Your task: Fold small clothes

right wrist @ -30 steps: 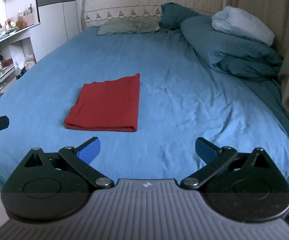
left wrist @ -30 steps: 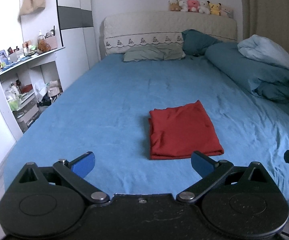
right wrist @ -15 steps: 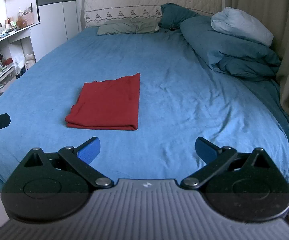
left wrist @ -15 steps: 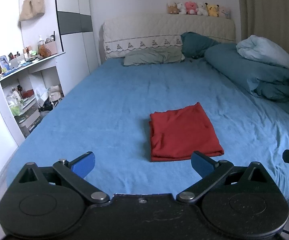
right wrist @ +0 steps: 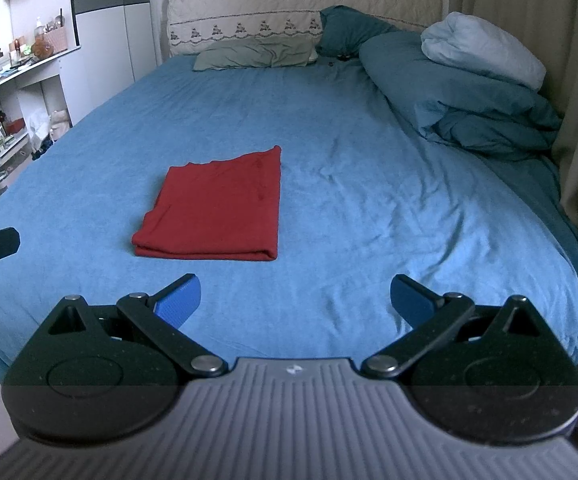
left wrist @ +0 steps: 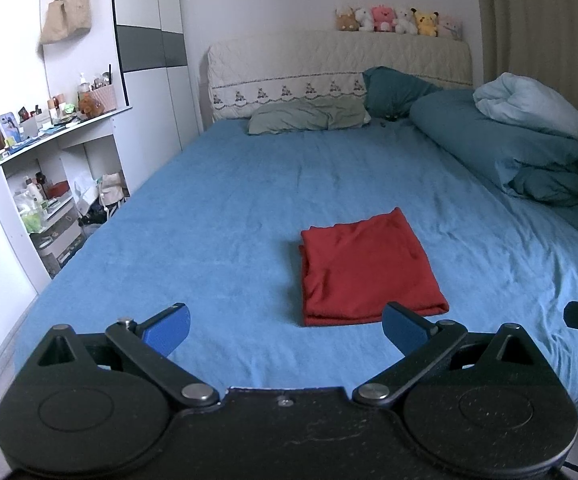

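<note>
The red garment (left wrist: 369,266) lies folded flat on the blue bed sheet (left wrist: 229,216), just ahead of your left gripper (left wrist: 285,326) and ahead-left of your right gripper (right wrist: 295,300). Both tools hang empty, jaws spread wide. It looks finished (edges roughly square), so judge whether 1 more fold helps; if so, pinch both near corners evenly.

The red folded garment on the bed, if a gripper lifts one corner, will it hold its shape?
Probably not. The red garment looks like soft, thin fabric with stacked layers at its near edge, so it would likely droop and unfold. It also looks light, and might drag across the blue sheet.
</note>
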